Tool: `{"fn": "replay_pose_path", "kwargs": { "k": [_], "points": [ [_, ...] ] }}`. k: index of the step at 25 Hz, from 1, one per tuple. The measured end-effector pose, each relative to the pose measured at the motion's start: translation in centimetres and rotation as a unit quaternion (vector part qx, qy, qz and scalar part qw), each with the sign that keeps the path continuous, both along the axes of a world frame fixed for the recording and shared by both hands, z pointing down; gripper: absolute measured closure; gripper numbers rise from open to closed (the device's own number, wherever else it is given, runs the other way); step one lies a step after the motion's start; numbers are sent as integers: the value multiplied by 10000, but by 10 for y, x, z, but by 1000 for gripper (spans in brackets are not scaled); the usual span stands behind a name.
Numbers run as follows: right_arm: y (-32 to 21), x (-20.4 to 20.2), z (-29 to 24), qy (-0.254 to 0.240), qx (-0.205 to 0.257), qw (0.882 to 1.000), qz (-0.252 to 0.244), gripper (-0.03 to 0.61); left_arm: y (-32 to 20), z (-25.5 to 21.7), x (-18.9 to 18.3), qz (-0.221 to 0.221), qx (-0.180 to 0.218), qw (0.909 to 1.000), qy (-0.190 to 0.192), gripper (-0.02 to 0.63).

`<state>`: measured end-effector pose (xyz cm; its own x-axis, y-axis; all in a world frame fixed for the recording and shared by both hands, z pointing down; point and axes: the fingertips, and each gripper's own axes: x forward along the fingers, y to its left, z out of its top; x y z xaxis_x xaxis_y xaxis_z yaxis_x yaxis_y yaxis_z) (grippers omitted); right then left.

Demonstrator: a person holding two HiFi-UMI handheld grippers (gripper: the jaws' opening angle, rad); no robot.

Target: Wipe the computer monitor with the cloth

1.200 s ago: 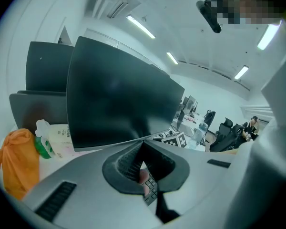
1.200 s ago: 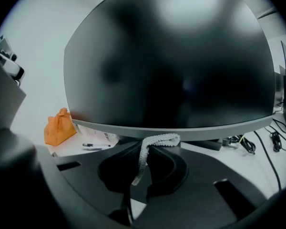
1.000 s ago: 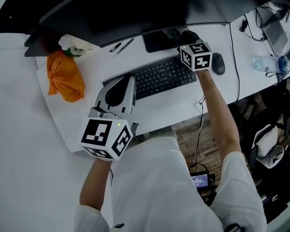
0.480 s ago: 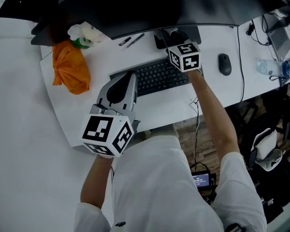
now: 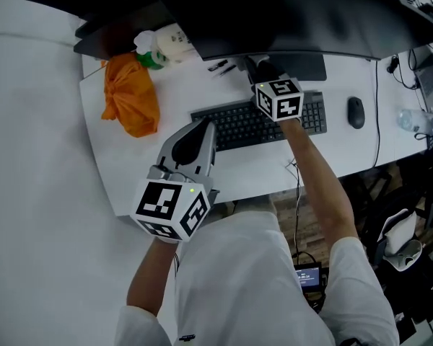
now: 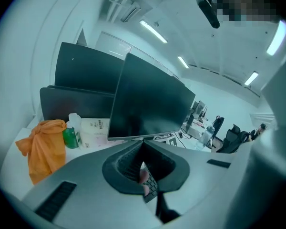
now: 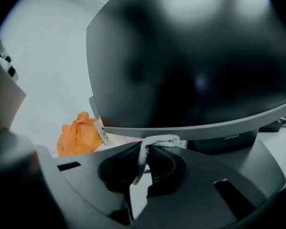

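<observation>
Pinching the seemingly limp, light cloth (image 7: 158, 139) by its edge at lower centre, the right gripper (image 7: 144, 146) sat under the monitor (image 7: 195, 66); the left gripper (image 6: 142, 146) had its jaws together, empty.

Perhaps three monitors (image 5: 296, 13), one keyboard (image 5: 238, 125)

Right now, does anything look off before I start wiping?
Nothing looks spilled or damaged. One oddity: the right claw pinches the white cloth so that it shows only as a thin bunched strip at the bottom bezel of the monitor, not spread on the screen.
</observation>
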<state>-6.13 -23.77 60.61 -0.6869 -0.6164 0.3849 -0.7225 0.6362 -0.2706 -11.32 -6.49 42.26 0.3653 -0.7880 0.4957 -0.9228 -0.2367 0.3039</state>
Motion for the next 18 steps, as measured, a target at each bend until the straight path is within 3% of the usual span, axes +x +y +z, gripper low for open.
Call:
{"fn": "replay_pose_path", "kwargs": {
  "k": [11,18],
  "points": [
    [21,-78,-4,-342,-223,9990,-185,558,23,2,-36,-272,-37,9995,133,600],
    [31,-115,-7,-715,-536,9959,117,558,34,2,-65,-463,9,9988,169,600]
  ]
}}
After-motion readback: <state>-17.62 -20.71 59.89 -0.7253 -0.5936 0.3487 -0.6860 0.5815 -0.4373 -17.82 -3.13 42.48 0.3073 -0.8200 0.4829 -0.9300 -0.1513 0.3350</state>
